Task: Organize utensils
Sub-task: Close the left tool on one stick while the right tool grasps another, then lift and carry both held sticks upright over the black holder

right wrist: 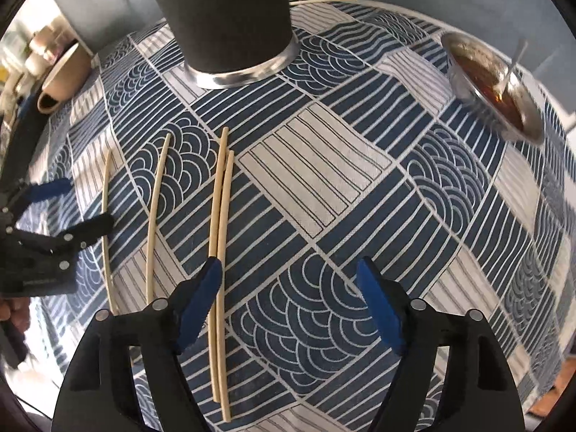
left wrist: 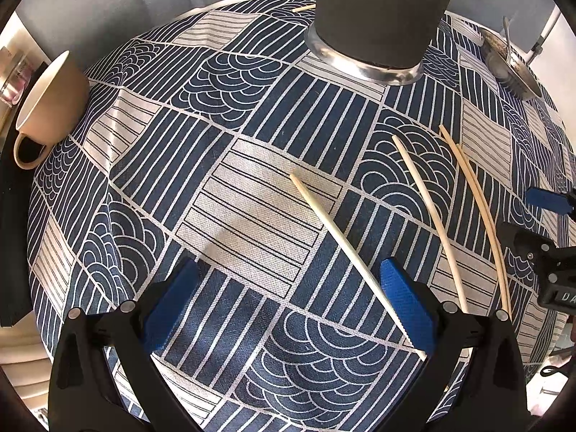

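Blue-padded fingers [right wrist: 201,302] of the right gripper [right wrist: 288,306] fill the bottom of its own view, jaws wide and holding nothing. A pair of chopsticks [right wrist: 220,266] lies side by side on the patterned tablecloth [right wrist: 324,187], just inside the left finger, long axis running from six toward twelve o'clock; this hand looks nearer to them, and I judge a small shift toward nine o'clock would centre them.

Largest of the containers, the dark holder cup [right wrist: 230,18] stands upright at twelve o'clock with something metallic at its rim. At two o'clock a steel bowl [right wrist: 493,86] holds brown liquid and a utensil handle.

Equally wide and empty, the left gripper [left wrist: 288,298] has a single chopstick [left wrist: 345,244] slanting under its right finger; another chopstick [left wrist: 428,216] lies at three o'clock. A beige mug [left wrist: 50,100] lies tipped at ten o'clock.
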The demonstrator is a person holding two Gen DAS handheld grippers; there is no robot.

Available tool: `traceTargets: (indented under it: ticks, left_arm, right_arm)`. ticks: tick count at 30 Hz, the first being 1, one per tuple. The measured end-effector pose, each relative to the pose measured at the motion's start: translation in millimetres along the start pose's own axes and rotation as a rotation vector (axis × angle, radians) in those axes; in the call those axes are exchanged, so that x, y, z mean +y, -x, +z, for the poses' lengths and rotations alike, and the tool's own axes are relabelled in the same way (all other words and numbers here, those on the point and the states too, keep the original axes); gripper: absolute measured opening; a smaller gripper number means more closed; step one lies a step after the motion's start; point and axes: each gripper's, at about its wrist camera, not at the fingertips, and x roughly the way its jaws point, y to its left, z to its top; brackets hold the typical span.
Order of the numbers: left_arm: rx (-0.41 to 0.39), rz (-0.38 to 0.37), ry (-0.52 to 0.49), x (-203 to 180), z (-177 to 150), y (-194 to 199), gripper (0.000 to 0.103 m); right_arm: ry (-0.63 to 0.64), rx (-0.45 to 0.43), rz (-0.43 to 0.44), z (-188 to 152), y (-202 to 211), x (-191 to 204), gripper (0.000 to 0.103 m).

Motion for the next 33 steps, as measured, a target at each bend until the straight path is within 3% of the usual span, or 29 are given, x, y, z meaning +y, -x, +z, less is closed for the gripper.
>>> traceTargets:
  ticks: [5, 7, 11, 16, 18, 22, 24, 26, 28, 33]
  left_arm:
    - [-0.002, 0.009, 0.026, 1.4, -2.9, -0.9, 0.099]
    - [-0.002, 0.011, 0.028, 1.1, -5.0, -1.3, 0.099]
    - [0.004, 0.014, 0.039, 0.8, -7.2, -3.7, 0.099]
    - [-0.016, 0.017, 0.044, -0.9, -13.7, -4.7, 0.097]
    - [-0.023, 0.011, 0.035, -2.2, -17.3, -1.5, 0.088]
    - [-0.031, -0.007, 0.008, -0.3, -27.0, 7.0, 0.064]
    - [-0.026, -0.012, 0.020, 9.2, -31.3, 10.7, 0.034]
    - [-0.001, -0.026, 0.064, 23.8, -31.8, 17.2, 0.012]
    - [0.033, -0.068, 0.099, 36.2, -34.6, 18.1, 0.005]
    - [0.082, -0.132, 0.107, 50.1, -48.4, 21.2, 0.005]
  right_arm:
    - [0.003, 0.020, 0.011, 6.5, -5.0, 12.6, 0.072]
    - [0.040, 0.039, -0.039, 7.4, -9.6, 19.6, 0.072]
    - [0.037, 0.059, -0.045, 11.7, -10.5, 27.4, 0.070]
    - [0.087, 0.067, 0.022, 11.0, -4.7, 31.3, 0.040]
    - [0.124, 0.062, 0.020, 10.4, -1.7, 29.7, 0.009]
    - [0.157, 0.043, -0.023, 4.8, 1.6, 20.9, 0.005]
    - [0.138, 0.052, -0.011, 5.0, 2.1, 13.9, 0.005]
    - [0.109, 0.065, 0.026, 5.6, 2.8, 3.8, 0.005]
    - [0.065, 0.087, 0.082, 8.8, 2.8, -4.7, 0.005]
    - [-0.062, 0.123, 0.275, 2.4, -1.6, -28.2, 0.005]
